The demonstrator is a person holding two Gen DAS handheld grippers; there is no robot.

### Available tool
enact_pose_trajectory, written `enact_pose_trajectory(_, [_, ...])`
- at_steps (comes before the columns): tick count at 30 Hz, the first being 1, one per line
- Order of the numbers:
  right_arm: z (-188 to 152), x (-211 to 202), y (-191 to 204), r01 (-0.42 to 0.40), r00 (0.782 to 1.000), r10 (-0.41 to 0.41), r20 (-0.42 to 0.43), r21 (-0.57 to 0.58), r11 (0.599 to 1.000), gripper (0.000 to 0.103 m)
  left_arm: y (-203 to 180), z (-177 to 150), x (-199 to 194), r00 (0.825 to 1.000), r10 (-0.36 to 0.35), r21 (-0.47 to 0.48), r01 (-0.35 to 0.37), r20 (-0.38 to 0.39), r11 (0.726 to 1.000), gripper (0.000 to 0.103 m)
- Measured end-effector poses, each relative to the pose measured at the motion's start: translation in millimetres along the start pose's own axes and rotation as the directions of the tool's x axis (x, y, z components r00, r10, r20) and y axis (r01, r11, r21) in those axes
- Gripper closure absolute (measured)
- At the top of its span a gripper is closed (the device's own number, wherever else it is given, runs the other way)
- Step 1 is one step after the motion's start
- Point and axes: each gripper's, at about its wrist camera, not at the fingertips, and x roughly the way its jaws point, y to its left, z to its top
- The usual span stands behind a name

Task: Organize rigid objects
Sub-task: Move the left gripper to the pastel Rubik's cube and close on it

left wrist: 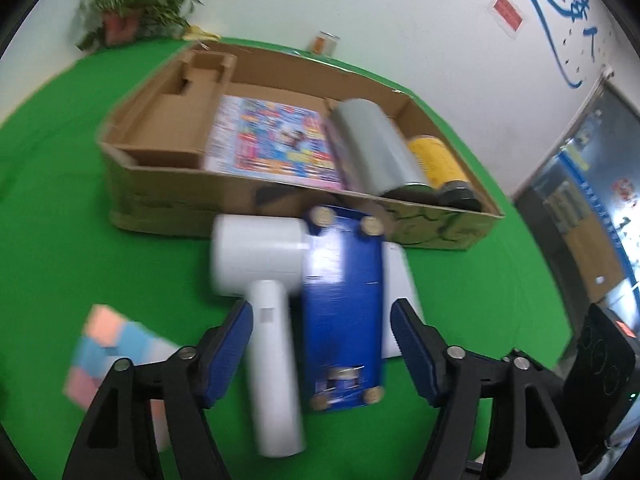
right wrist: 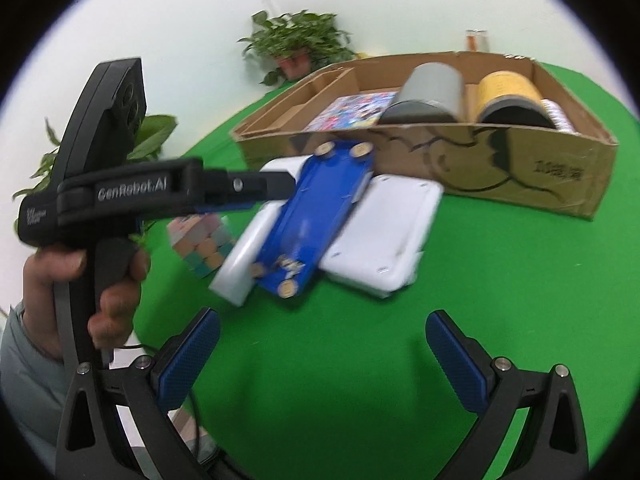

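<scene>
Nearest the left camera, the left gripper [left wrist: 322, 336] has its jaws apart, straddling a white hair dryer [left wrist: 264, 280] handle and a blue toy car [left wrist: 344, 304] lying wheels-up; contact with the pads cannot be told through the blur. Right gripper [right wrist: 322, 354] jaws stand wide over bare green table [right wrist: 400, 340]. Beside the car lies a white flat case [right wrist: 380, 232], and a pastel cube [right wrist: 202, 246] sits apart. Beyond, a cardboard box [left wrist: 248, 208] holds a colourful booklet [left wrist: 272, 140], a grey cylinder [left wrist: 376, 148] and a yellow can [left wrist: 438, 160].

Bright even light, motion blur, fisheye edges
</scene>
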Motion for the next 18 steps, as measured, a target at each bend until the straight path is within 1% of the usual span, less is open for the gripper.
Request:
enact_pose_trajectory(1, [-1.5, 4.6, 6.3, -0.022, 1.000, 0.022, -0.010, -0.012, 1.000, 0.001, 2.7, -1.8, -3.2, 1.000, 0.007, 0.007, -0.007, -0.002, 1.000, 0.031])
enact_pose_trajectory(4, [-3.7, 14.2, 21.3, -0.078, 0.997, 0.077, -0.028, -0.036, 0.996, 0.001, 9.4, -9.4, -3.6, 0.999, -0.024, -0.012, 0.024, -0.021, 1.000, 0.031])
enact_pose_trajectory(5, [-4.0, 15.5, 24.7, -0.086, 0.996, 0.085, -0.029, -0.040, 0.995, 0.001, 10.0, -11.5, -0.9, 0.999, -0.027, -0.018, 0.026, -0.038, 0.999, 0.032])
enact_pose_trajectory(6, [-4.4, 17.9, 29.7, -0.096, 0.995, 0.095, -0.033, -0.049, 0.994, 0.003, 8.4, -13.8, 0.1, 0.999, -0.001, -0.004, 0.001, -0.047, 1.000, 0.035])
enact_pose_trajectory(7, [-4.6, 19.5, 32.7, -0.098, 0.995, 0.096, -0.039, -0.059, 0.993, 0.004, 6.1, -15.5, 0.7, 0.998, 0.025, 0.015, -0.025, -0.049, 1.000, 0.039])
enact_pose_trajectory(8, [-5.3, 20.3, 34.7, -0.096, 0.995, 0.093, -0.043, -0.065, 0.993, 0.005, 5.3, -16.3, 1.3, 0.998, 0.039, 0.025, -0.038, -0.055, 0.999, 0.040])
enact_pose_trajectory(9, [-5.8, 20.8, 36.1, -0.091, 0.995, 0.088, -0.048, -0.075, 0.993, 0.007, 5.0, -18.2, 0.7, 0.998, 0.045, 0.031, -0.043, -0.053, 0.999, 0.042])
enact_pose_trajectory(11, [-6.0, 21.3, 36.2, -0.083, 0.995, 0.078, -0.055, -0.081, 0.993, 0.012, 6.7, -20.1, -0.9, 0.998, 0.044, 0.028, -0.042, -0.048, 0.999, 0.045])
enact_pose_trajectory(12, [-5.8, 22.2, 35.1, -0.076, 0.996, 0.072, -0.058, -0.077, 0.994, 0.016, 9.0, -20.5, -2.5, 0.998, 0.041, 0.020, -0.040, -0.048, 0.999, 0.049])
enact_pose_trajectory(13, [-5.4, 23.4, 34.5, -0.071, 0.996, 0.066, -0.061, -0.073, 0.995, 0.018, 12.3, -20.5, -5.1, 0.998, 0.031, 0.004, -0.031, -0.046, 1.000, 0.050])
enact_pose_trajectory(15, [-4.8, 26.2, 34.1, -0.060, 0.996, 0.055, -0.069, -0.069, 0.996, 0.022, 18.7, -19.7, -15.7, 1.000, -0.004, -0.018, 0.003, -0.022, 1.000, 0.050])
enact_pose_trajectory(17, [-5.3, 27.7, 36.7, -0.059, 0.996, 0.053, -0.070, -0.075, 0.995, 0.022, 25.6, -17.9, -36.7, 1.000, 0.000, -0.020, 0.001, 0.032, 1.000, 0.046])
enact_pose_trajectory(18, [-5.8, 27.6, 38.0, -0.064, 0.996, 0.059, -0.070, -0.078, 0.995, 0.022, 28.6, -16.5, -43.7, 0.999, 0.010, -0.018, -0.010, 0.049, 1.000, 0.037])
